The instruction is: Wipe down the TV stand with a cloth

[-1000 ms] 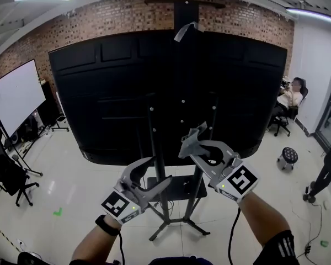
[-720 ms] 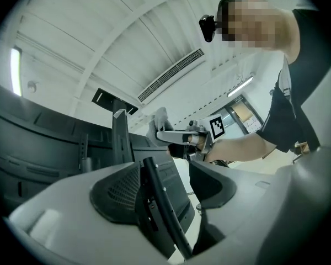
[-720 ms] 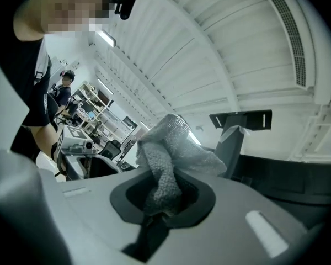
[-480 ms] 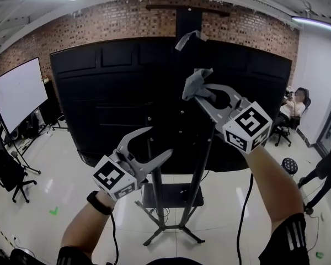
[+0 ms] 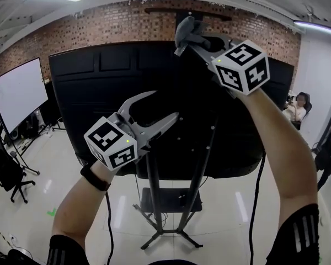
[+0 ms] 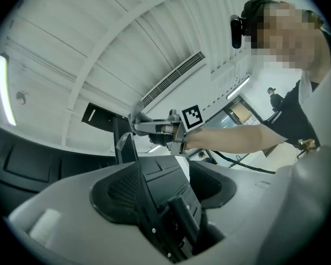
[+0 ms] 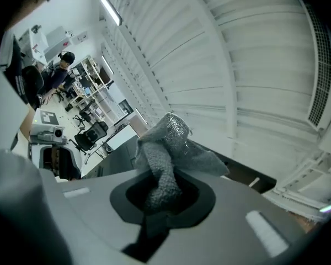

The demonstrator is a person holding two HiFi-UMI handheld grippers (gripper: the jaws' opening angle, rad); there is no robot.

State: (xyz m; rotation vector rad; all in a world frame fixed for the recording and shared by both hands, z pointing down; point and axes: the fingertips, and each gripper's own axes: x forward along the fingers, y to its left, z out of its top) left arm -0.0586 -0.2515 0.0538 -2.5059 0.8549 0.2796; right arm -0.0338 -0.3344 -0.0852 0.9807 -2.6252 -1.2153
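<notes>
**Cloth at the post top, left gripper idle**

The right gripper [image 5: 188, 35] is held high at 12 o'clock in the head view, arm stretched up. Its jaws are pinched together on a grey cloth [image 5: 183, 31]. In the right gripper view a twisted neck of the fabric sits between the jaws and the loose bulk bunches out past the tips. That gives a soft pad to press against a surface, with no hard finger in front.

The cloth lies near the top of the TV stand [image 5: 153, 192], where its post [image 6: 117, 130] rises above the black TV back [image 5: 99, 104]. I cannot tell whether cloth and post touch. Judging by this height, the wipe is at or close to the stand's highest part. The two poles and the base [image 5: 168, 200] at 6 o'clock are not yet reached.

The left gripper [image 5: 163, 105] hangs just left of centre, at about 9 o'clock from the poles. Its jaws are spread wide with nothing between them, and it stands apart from the TV. It looks parked there to stay out of the wiping arm's way, though it is close enough to steady the stand if needed.

A whiteboard [image 5: 16, 95] stands at 9 o'clock. A seated person [image 5: 300, 106] is at 3 o'clock, well apart from the stand.
</notes>
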